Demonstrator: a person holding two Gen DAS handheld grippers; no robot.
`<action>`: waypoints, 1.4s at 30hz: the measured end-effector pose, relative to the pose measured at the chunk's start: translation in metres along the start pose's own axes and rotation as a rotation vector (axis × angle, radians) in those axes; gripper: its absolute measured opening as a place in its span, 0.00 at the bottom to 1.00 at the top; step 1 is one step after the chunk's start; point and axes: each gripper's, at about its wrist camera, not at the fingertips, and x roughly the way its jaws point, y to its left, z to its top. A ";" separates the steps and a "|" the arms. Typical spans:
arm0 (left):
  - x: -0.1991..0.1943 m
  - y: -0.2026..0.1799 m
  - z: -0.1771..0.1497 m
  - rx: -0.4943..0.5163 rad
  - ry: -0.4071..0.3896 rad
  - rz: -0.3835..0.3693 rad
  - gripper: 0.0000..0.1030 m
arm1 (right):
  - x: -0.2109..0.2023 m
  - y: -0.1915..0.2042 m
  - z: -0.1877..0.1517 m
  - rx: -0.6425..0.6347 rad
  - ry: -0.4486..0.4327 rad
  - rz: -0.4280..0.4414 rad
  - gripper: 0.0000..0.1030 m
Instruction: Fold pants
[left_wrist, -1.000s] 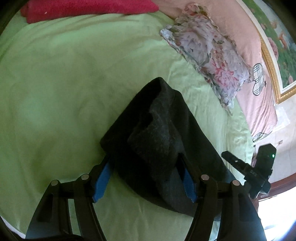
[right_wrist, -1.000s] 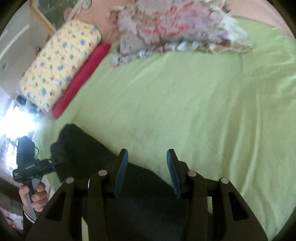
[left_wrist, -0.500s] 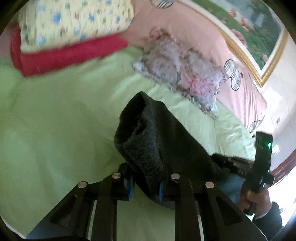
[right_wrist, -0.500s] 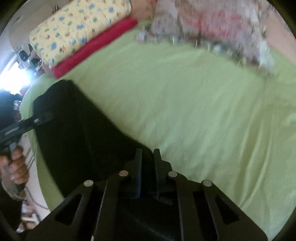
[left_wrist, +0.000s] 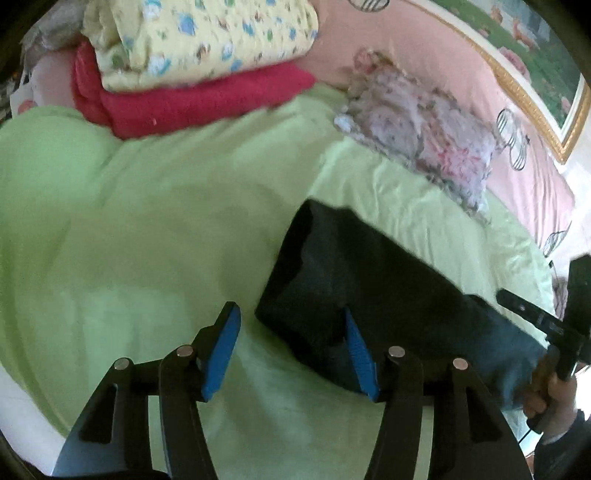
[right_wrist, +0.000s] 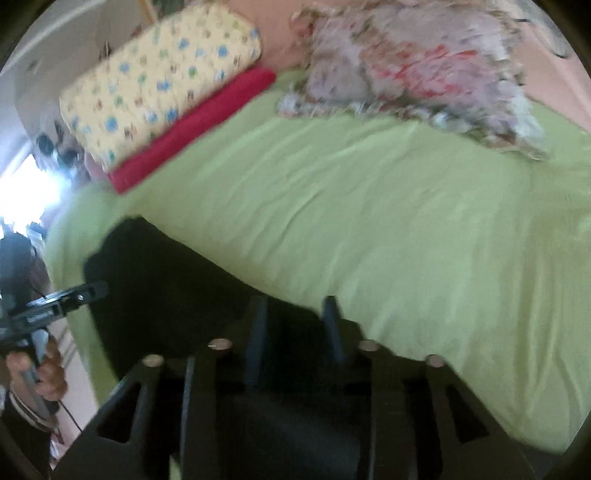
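The dark pants (left_wrist: 369, 280) lie folded on the green bed (left_wrist: 147, 236), their near edge beside the left hand-held gripper (left_wrist: 291, 350), whose blue fingers stand apart, clamping nothing. The right hand-held gripper (right_wrist: 295, 328) hovers over the cloth, fingers parted. Bare sheet spreads toward 10 o'clock; a floral pillow (left_wrist: 424, 129) and stacked blankets (left_wrist: 199, 74) border 12 o'clock.

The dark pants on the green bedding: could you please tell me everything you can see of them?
The pants are dark, near-black, of a thick, matte, slightly fuzzy-looking cloth, folded into a compact oblong, layers showing at one squared end. They lie flat on the green bedspread, short of the floral pillow. The left gripper is open, its right finger over the near edge; the right gripper, open, sits over the other end. Whether either touches the cloth is unclear.
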 end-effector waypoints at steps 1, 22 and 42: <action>-0.006 -0.002 0.002 -0.002 -0.012 -0.002 0.56 | -0.015 -0.006 -0.004 0.026 -0.030 0.023 0.37; 0.010 -0.215 -0.016 0.353 0.095 -0.331 0.61 | -0.194 -0.088 -0.157 0.414 -0.257 -0.111 0.51; 0.040 -0.399 -0.066 0.711 0.229 -0.496 0.69 | -0.257 -0.181 -0.249 0.840 -0.382 -0.269 0.67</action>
